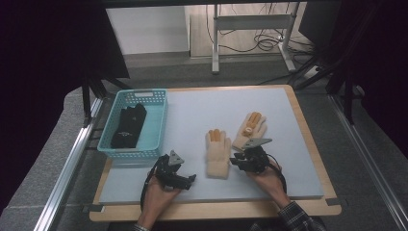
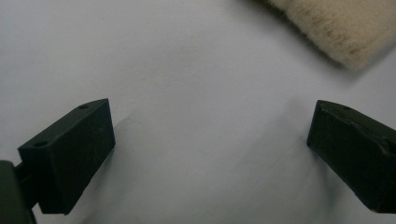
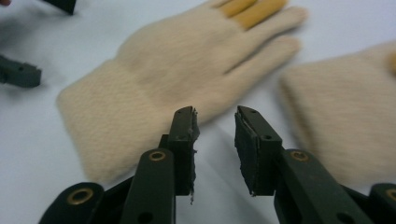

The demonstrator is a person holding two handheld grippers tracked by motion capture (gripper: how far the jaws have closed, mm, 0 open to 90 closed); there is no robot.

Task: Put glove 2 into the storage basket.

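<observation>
A person sits at a wooden table [image 1: 308, 144] with a pale blue mat [image 1: 202, 115] on top. Each hand holds a black tool.

The left tool [image 1: 188, 178] is low over the mat, near the front edge of the table. Its two jaws are spread wide apart with nothing between them. In the left gripper view, bare mat lies under the jaws, and a fluffy edge of the cream woolly glove with two orange fingers [image 2: 336, 28] is at the top right corner, apart from the jaws.

The right tool [image 1: 235, 160] is just beside that same glove [image 1: 218, 153], at its right side near the cuff. In the right gripper view its jaws stand a little apart, with a small gap and nothing in it. The jaw tips are right at the edge of the glove [image 3: 154, 88], but I cannot tell if they touch it.

This glove lies flat in the middle of the mat with its fingers pointing away from the person. A second cream woolly glove with an orange patch [image 1: 250, 127] lies just to the right of it, a bit farther back and tilted.

At the left side of the table is a light blue plastic basket with small holes [image 1: 154, 130]. A pair of black gloves [image 1: 127, 126] lies inside it.
</observation>
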